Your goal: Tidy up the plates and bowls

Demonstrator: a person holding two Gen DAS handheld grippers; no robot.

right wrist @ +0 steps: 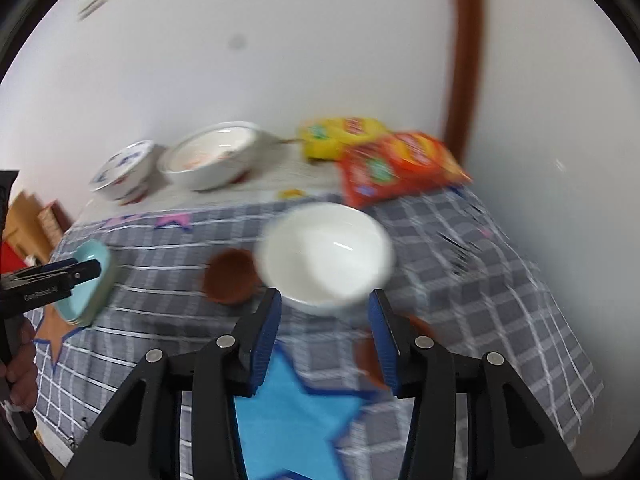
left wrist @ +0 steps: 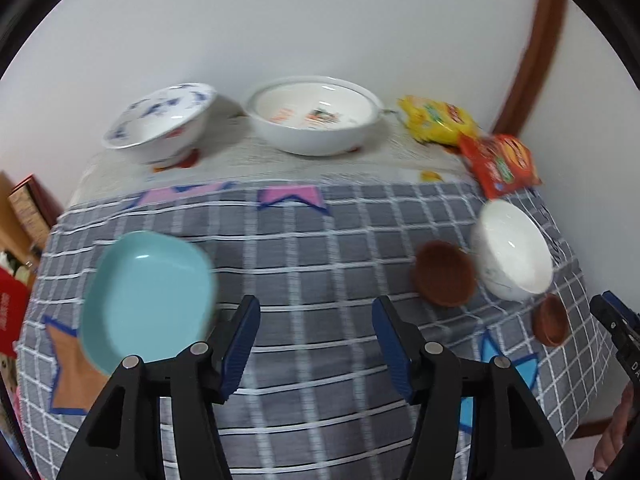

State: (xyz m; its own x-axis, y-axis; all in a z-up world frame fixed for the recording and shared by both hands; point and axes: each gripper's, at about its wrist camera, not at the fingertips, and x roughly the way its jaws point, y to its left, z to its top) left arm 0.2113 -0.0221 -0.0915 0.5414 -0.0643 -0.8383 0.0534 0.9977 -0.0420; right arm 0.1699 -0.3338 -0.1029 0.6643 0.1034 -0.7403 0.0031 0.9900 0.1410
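Across the checked surface (left wrist: 320, 248), bowls are sitting scattered, nothing stacked; both the left gripper (left wrist: 316, 344) and right gripper (right wrist: 325, 338) are hovering, jaws wide, holding nothing.

Six dishes sit upright, scattered on the checked cloth.
Blue-patterned bowl (left wrist: 160, 122) and large white bowl (left wrist: 314, 116) stand at the back; teal dish (left wrist: 146, 296) left; plain white bowl (left wrist: 512, 256) right, beside two small brown saucers (left wrist: 444, 272).
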